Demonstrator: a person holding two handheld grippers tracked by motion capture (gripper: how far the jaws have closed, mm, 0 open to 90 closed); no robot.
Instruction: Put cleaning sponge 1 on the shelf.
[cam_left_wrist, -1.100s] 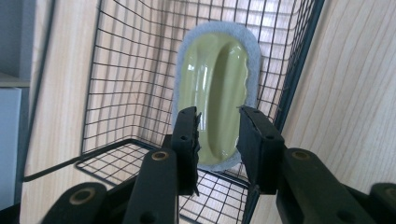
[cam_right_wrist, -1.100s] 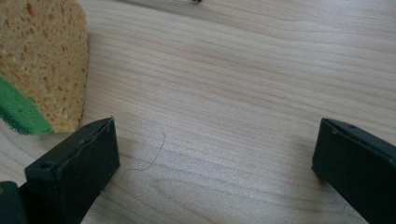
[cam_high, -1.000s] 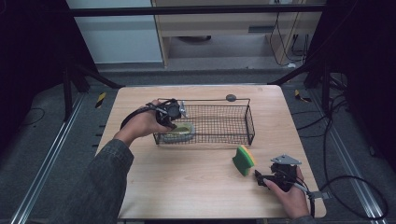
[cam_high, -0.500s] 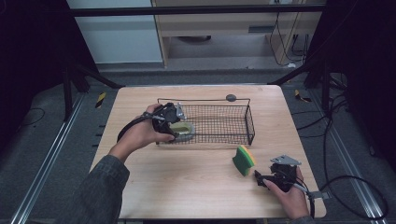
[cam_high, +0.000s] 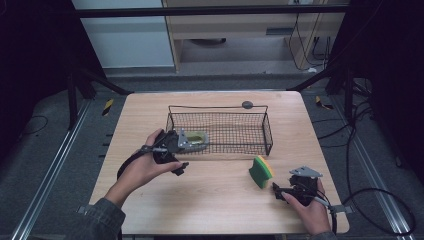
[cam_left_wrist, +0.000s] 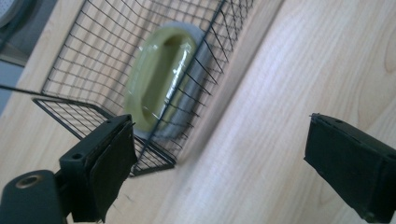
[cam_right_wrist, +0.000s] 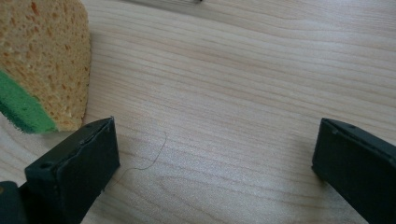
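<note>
High view, one basket (cam_high: 220, 131), one green dish (cam_high: 196, 140), one sponge (cam_high: 261, 171), two tools

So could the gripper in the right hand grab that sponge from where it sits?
Probably yes. The right gripper stands open on the bare table, and the sponge stands just ahead and to its left, with nothing between them.

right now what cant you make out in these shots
- Green dish in the wire basket: its underside and what the grey part beneath it is, left gripper view, hidden by the dish and the mesh.
- Sponge: cut off by the left and top edges, right gripper view.
- Small dark round thing behind the basket: too small to identify, high view.
- Right gripper: the jaws too small to judge, high view.
</note>
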